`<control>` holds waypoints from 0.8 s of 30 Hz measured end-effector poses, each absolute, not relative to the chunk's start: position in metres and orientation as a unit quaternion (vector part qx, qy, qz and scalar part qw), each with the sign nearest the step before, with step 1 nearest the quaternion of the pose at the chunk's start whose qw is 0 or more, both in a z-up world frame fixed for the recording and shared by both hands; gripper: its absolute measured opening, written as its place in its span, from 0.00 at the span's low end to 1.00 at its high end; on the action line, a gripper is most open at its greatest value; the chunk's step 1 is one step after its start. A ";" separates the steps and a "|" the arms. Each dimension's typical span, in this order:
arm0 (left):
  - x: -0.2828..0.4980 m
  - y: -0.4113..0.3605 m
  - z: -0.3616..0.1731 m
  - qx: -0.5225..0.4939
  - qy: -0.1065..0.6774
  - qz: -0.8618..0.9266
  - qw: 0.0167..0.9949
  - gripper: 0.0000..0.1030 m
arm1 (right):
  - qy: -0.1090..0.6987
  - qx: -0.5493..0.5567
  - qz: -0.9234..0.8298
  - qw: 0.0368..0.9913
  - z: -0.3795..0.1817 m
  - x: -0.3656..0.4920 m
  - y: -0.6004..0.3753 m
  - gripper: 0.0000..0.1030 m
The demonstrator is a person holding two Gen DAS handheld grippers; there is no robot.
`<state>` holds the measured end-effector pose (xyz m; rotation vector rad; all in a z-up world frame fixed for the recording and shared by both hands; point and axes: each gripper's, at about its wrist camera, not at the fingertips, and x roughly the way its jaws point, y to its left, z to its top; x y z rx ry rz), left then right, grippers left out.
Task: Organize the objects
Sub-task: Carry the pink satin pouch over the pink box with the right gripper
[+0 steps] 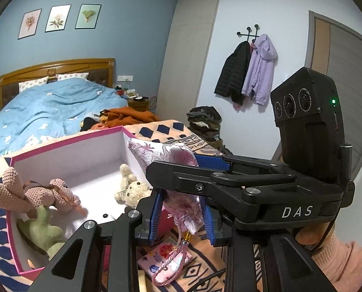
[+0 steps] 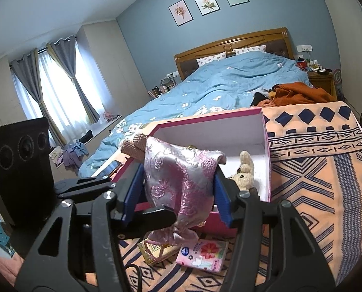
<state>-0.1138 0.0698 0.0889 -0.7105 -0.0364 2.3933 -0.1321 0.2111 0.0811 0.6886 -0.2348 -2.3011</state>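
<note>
Pink box (image 1: pixel 66 143), left of centre in the left wrist view: open, lid absent, resting on the patterned blanket (image 1: pixel 195 270). A knitted pink toy (image 1: pixel 30 194) drapes over its near-left rim; a green plush (image 1: pixel 42 231) lies below it inside; a cream bear (image 1: pixel 132 189) sits on the box floor towards the right wall. The toys appear already sorted into it.

Centre: the brocade pouch (image 1: pixel 181 202), pink and silver, hangs above the blanket just right of the box, drawstring end down, its cord (image 1: pixel 171 267) trailing onto a tissue pack (image 1: pixel 164 260) beneath.

Left gripper (image 1: pixel 183 221): jaws clamped on the pouch near its gathered neck, bearing its weight.

Right gripper (image 2: pixel 177 189): jaws partly apart, one on either side of the pouch's upper body; the far jaw's pad is hidden behind the cloth, so firm contact cannot be confirmed. Judgement: the pair holds the pouch off the bedding to steady it ahead of placement in the box.

Right: further blanket, bare of task items.
</note>
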 end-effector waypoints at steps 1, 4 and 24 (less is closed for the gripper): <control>-0.115 0.070 0.088 -0.270 -0.015 0.910 0.315 0.29 | -0.089 0.267 -0.891 0.356 0.081 -0.134 0.210 0.56; -0.121 0.068 0.088 -0.270 -0.019 0.911 0.311 0.29 | -0.088 0.267 -0.891 0.358 0.084 -0.138 0.208 0.56; -0.148 0.070 0.104 -0.257 0.016 0.925 0.280 0.29 | -0.077 0.252 -0.895 0.360 0.103 -0.168 0.198 0.56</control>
